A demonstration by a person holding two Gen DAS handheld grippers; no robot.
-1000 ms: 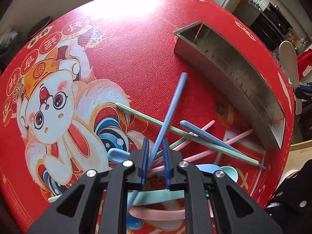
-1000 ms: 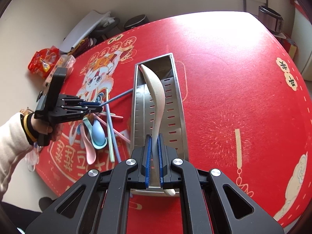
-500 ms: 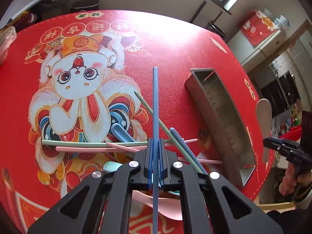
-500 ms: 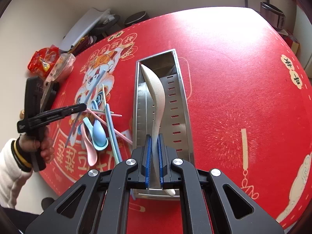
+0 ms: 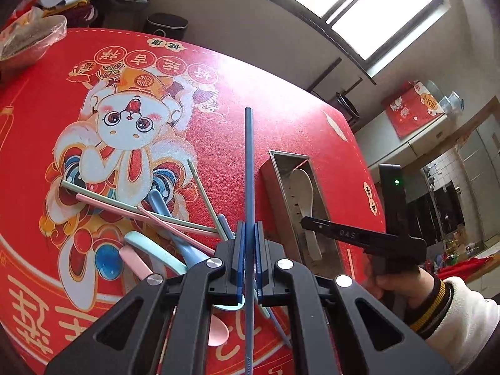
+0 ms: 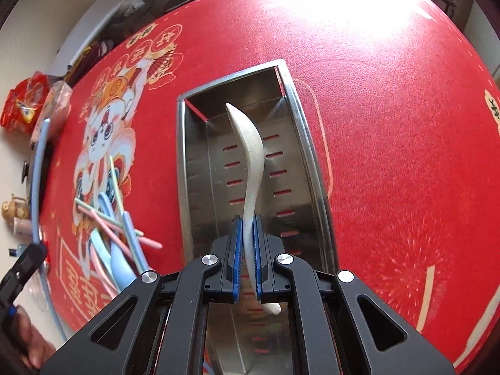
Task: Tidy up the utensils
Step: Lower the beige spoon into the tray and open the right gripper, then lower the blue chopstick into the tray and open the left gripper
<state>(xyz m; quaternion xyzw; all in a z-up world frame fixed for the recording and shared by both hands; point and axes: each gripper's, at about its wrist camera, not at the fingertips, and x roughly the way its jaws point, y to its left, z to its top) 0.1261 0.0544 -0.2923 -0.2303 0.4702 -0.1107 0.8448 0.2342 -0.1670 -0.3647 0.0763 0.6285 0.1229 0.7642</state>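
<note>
Tray on table, right of utensil pile; spoon over tray (lengthwise), chopstick above pile, left of tray.

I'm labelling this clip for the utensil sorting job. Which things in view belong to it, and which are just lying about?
Part of the job:
- blue chopstick in the left gripper
- white spoon in the right gripper
- steel tray
- utensil pile

Lying about:
- snack packet
- plastic-wrapped bowl

Red rabbit-print tablecloth, bright window — red snack bag
</note>
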